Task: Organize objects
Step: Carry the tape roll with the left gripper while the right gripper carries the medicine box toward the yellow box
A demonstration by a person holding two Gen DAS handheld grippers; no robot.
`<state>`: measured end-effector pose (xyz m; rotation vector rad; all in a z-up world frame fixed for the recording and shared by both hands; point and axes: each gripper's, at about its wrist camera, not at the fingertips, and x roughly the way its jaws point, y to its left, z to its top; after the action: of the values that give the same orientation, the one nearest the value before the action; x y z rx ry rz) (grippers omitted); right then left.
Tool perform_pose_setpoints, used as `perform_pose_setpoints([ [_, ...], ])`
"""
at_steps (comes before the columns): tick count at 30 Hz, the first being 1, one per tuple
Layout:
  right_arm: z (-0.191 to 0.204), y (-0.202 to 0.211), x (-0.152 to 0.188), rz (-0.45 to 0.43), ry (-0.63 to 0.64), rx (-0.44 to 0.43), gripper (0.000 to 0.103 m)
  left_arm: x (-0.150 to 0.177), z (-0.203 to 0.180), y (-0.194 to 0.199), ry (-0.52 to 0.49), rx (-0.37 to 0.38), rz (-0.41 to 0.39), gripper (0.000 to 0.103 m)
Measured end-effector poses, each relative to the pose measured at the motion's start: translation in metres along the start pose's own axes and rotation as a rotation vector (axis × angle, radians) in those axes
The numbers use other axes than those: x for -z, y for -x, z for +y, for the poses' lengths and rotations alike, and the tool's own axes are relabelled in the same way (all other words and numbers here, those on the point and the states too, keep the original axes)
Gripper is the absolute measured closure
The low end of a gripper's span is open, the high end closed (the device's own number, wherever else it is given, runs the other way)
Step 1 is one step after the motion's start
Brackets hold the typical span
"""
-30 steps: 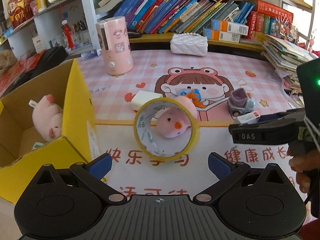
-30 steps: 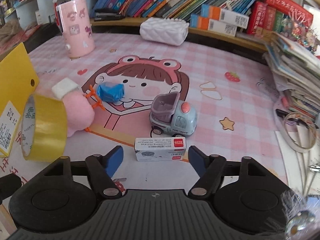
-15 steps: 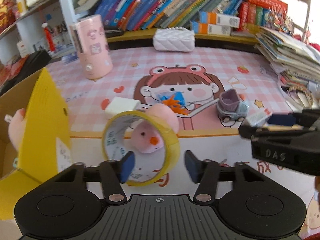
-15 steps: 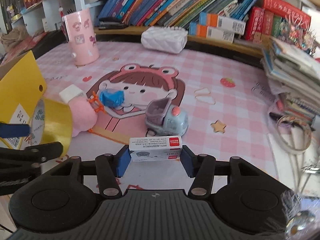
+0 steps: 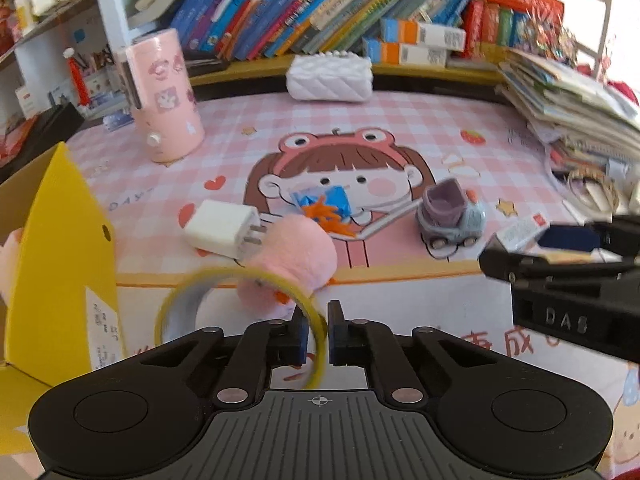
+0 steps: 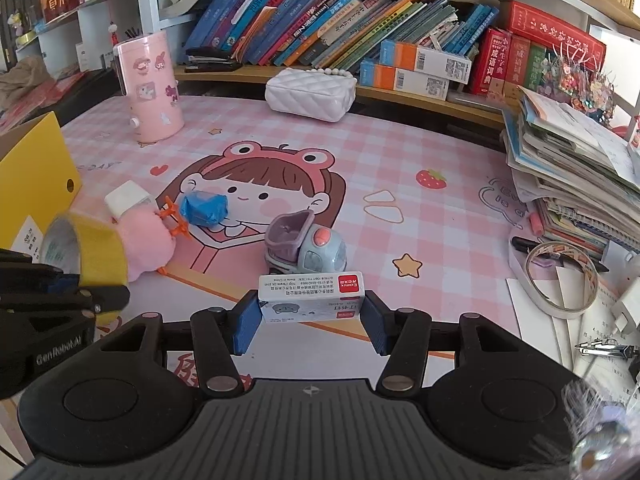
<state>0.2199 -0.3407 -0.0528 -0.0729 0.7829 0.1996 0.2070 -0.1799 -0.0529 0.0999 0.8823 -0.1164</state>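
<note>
One pink toy [image 5: 10, 256] sits in the yellow box [image 5: 60, 248]. Beside the box, the left gripper [image 5: 317, 334] clamps the tape roll [image 5: 240, 308]; the right gripper [image 6: 310, 316] clamps a small carton [image 6: 311, 293]. Charger [image 5: 222, 230], toy truck [image 6: 306, 246] remain outside.

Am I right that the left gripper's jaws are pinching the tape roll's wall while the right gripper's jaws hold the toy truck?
Not quite: the right gripper holds the small white box, not the toy truck, as the right wrist view shows. The left gripper does pinch the tape roll.

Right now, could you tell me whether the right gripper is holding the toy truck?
No, the right gripper is closed on the small white box, while the toy truck stands free on the mat behind it.
</note>
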Motion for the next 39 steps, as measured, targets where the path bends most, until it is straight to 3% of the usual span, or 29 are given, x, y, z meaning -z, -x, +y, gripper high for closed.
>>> perform_pose_setpoints([
  [10,0.008,0.007,0.002,0.000,-0.006,-0.007,0.051,0.003,0.009,0.028,0.049,0.048,-0.092,0.098],
  [24,0.038,0.036,0.016,-0.015,0.019,0.004,0.051,0.032,0.023,0.060,0.052,0.101,-0.123,0.098],
  [39,0.121,0.083,0.049,-0.018,0.054,0.006,0.051,0.088,0.088,0.113,0.104,0.107,-0.138,0.098],
])
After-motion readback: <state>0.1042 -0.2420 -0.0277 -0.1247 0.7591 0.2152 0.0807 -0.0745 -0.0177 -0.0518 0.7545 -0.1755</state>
